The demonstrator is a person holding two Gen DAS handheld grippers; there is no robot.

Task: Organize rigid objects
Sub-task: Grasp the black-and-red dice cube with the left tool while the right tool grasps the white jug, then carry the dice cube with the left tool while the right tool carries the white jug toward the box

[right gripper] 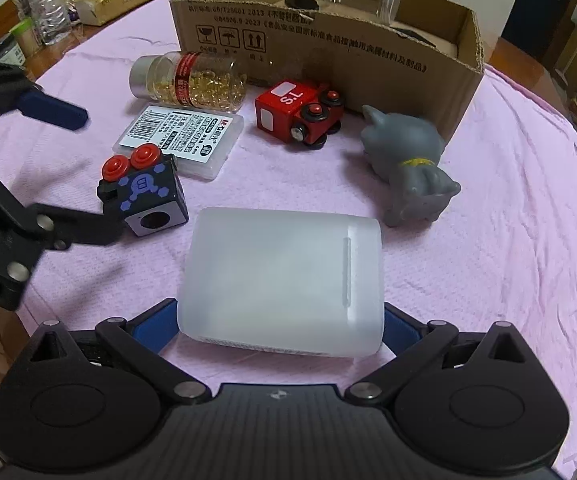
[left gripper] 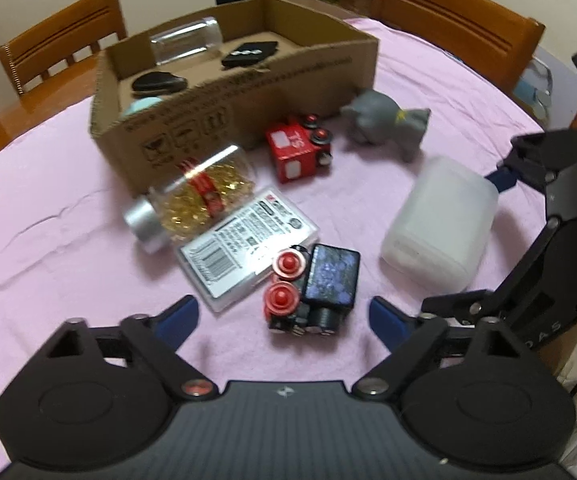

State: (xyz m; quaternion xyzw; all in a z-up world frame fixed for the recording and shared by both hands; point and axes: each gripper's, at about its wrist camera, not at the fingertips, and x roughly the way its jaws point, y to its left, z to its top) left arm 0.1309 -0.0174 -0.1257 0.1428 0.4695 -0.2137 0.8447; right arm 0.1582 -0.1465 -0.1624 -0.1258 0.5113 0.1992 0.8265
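A black toy train car [left gripper: 312, 292] with red wheels lies on the pink cloth, and also shows in the right wrist view [right gripper: 144, 196]. My left gripper [left gripper: 282, 318] is open, one blue finger on each side of the car's near end, neither touching it. A frosted white plastic box [right gripper: 284, 280] lies on the cloth between the blue pads [right gripper: 156, 326] of my right gripper [right gripper: 280, 326], which rest against both its sides. The left wrist view shows the same box [left gripper: 440, 228] with a right finger [left gripper: 502, 178] at its far corner.
A cut-down cardboard box [left gripper: 240, 92] at the back holds a clear jar [left gripper: 186, 40] and dark items. In front of it lie a capsule bottle [left gripper: 192, 200], a labelled clear case [left gripper: 244, 244], a red toy car [left gripper: 296, 148] and a grey cat figure [left gripper: 388, 120]. Two wooden chairs [left gripper: 64, 40] stand behind.
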